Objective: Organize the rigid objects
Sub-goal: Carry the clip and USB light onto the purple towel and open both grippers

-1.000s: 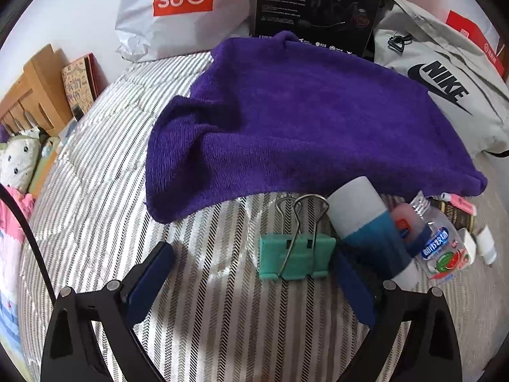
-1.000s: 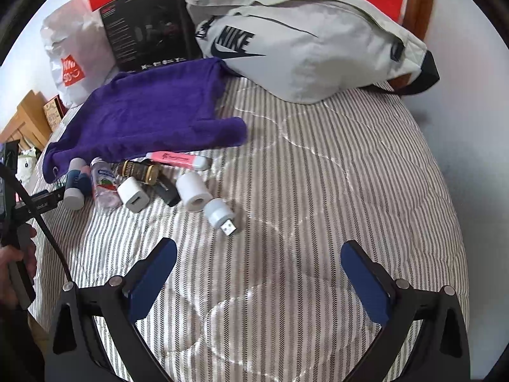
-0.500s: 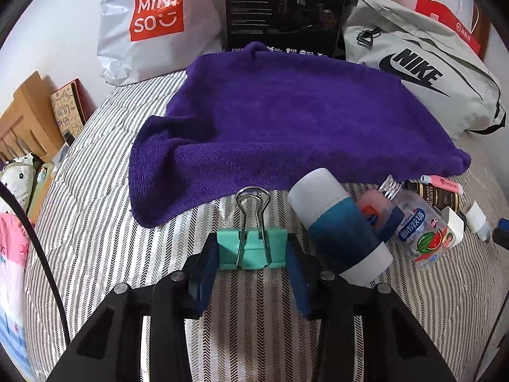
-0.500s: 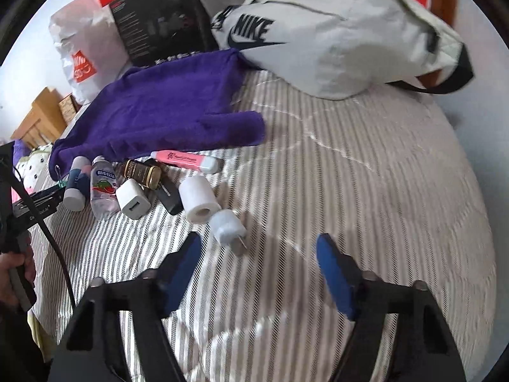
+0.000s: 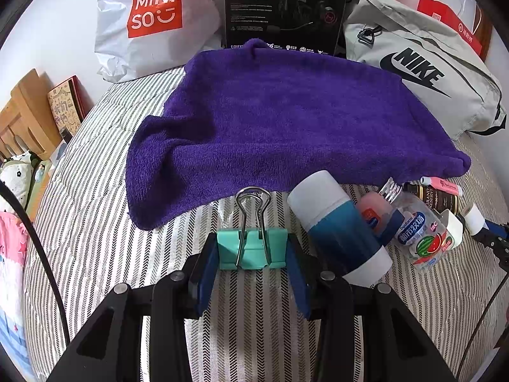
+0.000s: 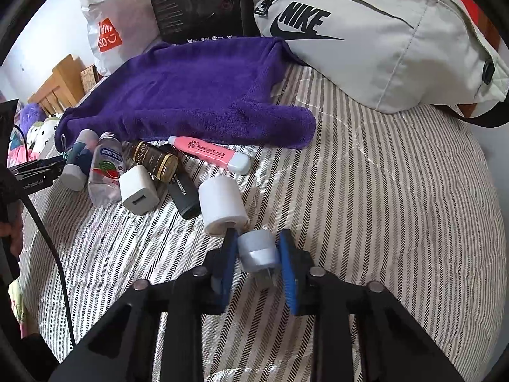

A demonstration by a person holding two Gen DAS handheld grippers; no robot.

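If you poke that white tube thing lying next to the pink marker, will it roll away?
Probably a little. The white tube is round and lies on its side, so it could roll. The soft striped bedspread would likely slow it, and the black stick touching it may block one way.

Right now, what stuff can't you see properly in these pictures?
- Left wrist view: the pink highlighter is mostly hidden behind the purple towel edge.
- Right wrist view: the green binder clip in the left claw is hidden behind the bottles.
- Right wrist view: the small USB light plug is blurred.

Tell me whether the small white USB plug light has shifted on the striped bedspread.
Cannot tell; small white USB plug light remains just below the white cylinder, as before.
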